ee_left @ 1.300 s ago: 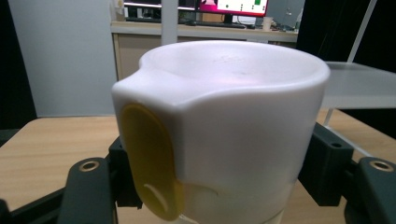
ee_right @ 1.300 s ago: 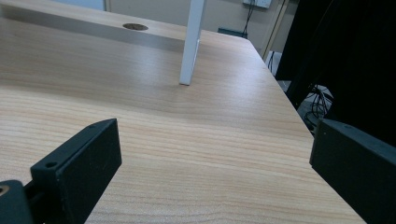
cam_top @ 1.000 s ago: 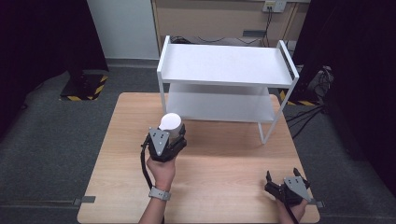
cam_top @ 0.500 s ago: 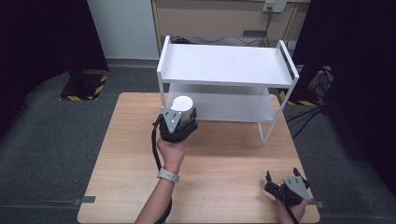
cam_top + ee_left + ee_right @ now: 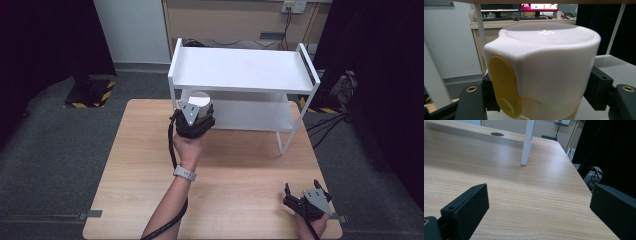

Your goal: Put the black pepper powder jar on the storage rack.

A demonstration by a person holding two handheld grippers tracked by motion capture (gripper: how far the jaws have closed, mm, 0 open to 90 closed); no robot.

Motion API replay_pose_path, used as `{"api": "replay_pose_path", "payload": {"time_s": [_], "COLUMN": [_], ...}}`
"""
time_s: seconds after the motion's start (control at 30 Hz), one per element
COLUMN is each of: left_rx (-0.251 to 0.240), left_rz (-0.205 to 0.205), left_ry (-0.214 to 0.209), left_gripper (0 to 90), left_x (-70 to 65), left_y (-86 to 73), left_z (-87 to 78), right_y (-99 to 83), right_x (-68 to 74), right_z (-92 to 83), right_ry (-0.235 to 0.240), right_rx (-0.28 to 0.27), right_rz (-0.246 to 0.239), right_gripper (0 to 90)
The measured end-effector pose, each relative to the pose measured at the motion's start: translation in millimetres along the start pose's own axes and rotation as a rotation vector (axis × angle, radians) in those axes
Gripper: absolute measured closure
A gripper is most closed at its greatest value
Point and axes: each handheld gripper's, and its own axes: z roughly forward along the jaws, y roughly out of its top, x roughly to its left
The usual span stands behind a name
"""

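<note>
My left gripper [image 5: 199, 109] is shut on a white cup [image 5: 200, 99], holding it at the front edge of the white two-level shelf [image 5: 240, 70], level with the lower shelf. In the left gripper view the white cup [image 5: 544, 67] sits upright between the two black jaws, with a yellow oval patch [image 5: 502, 85] on its side. My right gripper [image 5: 302, 187] rests open at the table's front right corner, nothing between its jaws. In the right gripper view its fingers [image 5: 466, 207] stand wide apart over bare wood.
The wooden table [image 5: 150, 165] carries the shelf at its back right. A shelf leg [image 5: 527, 142] stands ahead of the right gripper. Dark curtains flank both sides. A desk with monitors [image 5: 519, 7] lies behind the shelf.
My left gripper has carried the white cup forward and to the right, from mid-table to the shelf's front. The right gripper has stayed still.
</note>
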Motion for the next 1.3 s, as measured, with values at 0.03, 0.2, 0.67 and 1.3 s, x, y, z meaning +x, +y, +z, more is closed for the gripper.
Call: {"api": "replay_pose_path", "payload": {"time_s": [0.03,0.2,0.67,1.3], "left_rx": [0.001,0.007,0.006,0.015], "left_rz": [0.0,0.009,0.011,0.007], "left_ry": [0.0,0.022,0.033,0.031], "left_gripper": [30.3,30.4,30.3,30.0], "left_x": [-0.2,-5.1,-7.9,-8.8], "left_y": [0.4,0.5,2.2,4.6], "left_z": [2.1,14.0,40.7,51.4], "right_y": [0.0,-0.1,-0.1,-1.1], "right_x": [0.0,-0.4,-0.5,-0.9], "right_z": [0.1,0.1,0.2,-0.2], "right_ry": [0.0,0.004,0.006,0.008], "right_rx": [0.0,0.0,-0.001,-0.007], "right_rz": [0.0,-0.003,-0.008,-0.005], "right_gripper": [2.1,2.1,2.2,2.2]}}
